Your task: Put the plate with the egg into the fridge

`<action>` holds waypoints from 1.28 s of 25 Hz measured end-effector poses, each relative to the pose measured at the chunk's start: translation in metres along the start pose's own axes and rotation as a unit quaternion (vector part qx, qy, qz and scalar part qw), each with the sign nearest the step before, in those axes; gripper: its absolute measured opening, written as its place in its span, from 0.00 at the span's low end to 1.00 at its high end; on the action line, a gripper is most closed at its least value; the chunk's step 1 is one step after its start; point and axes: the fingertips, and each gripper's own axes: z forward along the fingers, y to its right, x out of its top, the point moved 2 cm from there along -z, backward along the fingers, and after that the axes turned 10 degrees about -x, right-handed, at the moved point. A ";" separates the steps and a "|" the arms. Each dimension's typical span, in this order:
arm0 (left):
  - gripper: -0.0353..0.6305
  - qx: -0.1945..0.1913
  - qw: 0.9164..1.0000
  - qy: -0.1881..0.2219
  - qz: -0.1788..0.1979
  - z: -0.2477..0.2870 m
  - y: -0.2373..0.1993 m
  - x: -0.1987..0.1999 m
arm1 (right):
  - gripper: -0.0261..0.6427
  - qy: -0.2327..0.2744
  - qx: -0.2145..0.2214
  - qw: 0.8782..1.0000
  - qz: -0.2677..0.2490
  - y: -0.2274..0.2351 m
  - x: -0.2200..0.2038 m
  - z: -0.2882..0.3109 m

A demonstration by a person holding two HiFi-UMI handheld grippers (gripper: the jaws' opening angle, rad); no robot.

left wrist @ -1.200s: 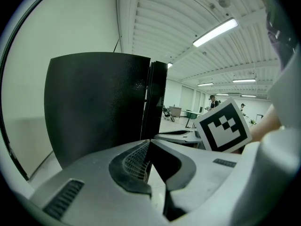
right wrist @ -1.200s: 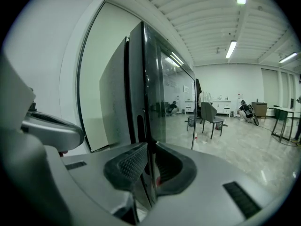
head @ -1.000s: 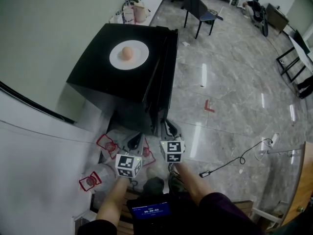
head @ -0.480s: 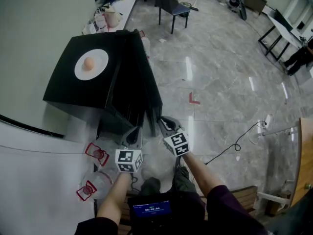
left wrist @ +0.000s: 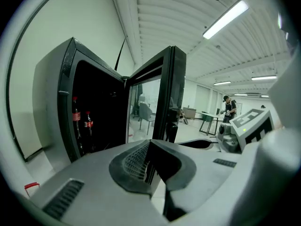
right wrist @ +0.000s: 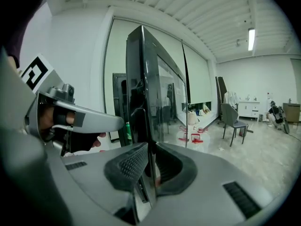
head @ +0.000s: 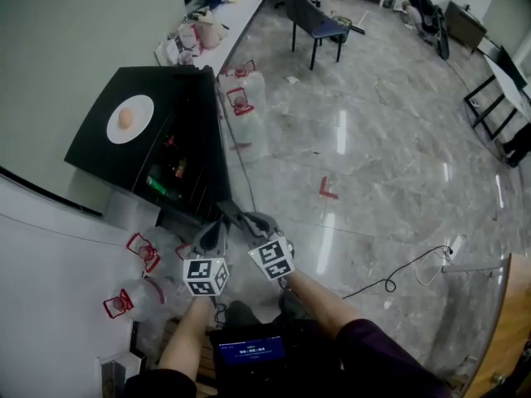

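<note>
- The plate (head: 130, 120) with the egg (head: 125, 118) sits on the flat black top of the fridge (head: 99, 143), well apart from both grippers.
- The right gripper (head: 246, 220) has its pads pinched on the free edge of the glass fridge door (right wrist: 141, 98), which stands swung open.
- The left gripper (head: 214, 232) has its jaws pressed together with nothing between them, just beside the right one.
- The plate looks like stiff, glazed ware, so it is likely slippery and breakable. The rim is the only place a two-jaw pinch can bite.
- The egg lies loose and will probably roll at any tilt, so the plate should stay level and move slowly. A second pinch on the opposite rim would steady it.
- Cola bottles (left wrist: 80, 124) stand along the inner left side of the fridge. The shelf room beside them is dark and cannot be judged.
- The wall (head: 50, 48) runs close behind the fridge, and water jugs (head: 241, 98) stand near its far side.
- The open floor lies on the door side, so the plate's likely path is off the top's front edge, down and in past the door.
</note>
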 end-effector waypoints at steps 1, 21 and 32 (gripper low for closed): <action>0.06 0.011 1.000 0.001 -0.001 0.000 0.003 0.002 | 0.11 -0.001 0.008 1.000 -0.002 0.002 0.000 -0.001; 0.07 0.011 1.000 -0.008 0.015 0.075 0.079 0.014 | 0.11 0.031 0.078 0.996 -0.023 0.134 0.007 -0.037; 0.07 0.069 0.998 0.002 -0.003 0.171 0.125 0.045 | 0.10 0.029 0.137 0.989 -0.047 0.281 0.018 -0.006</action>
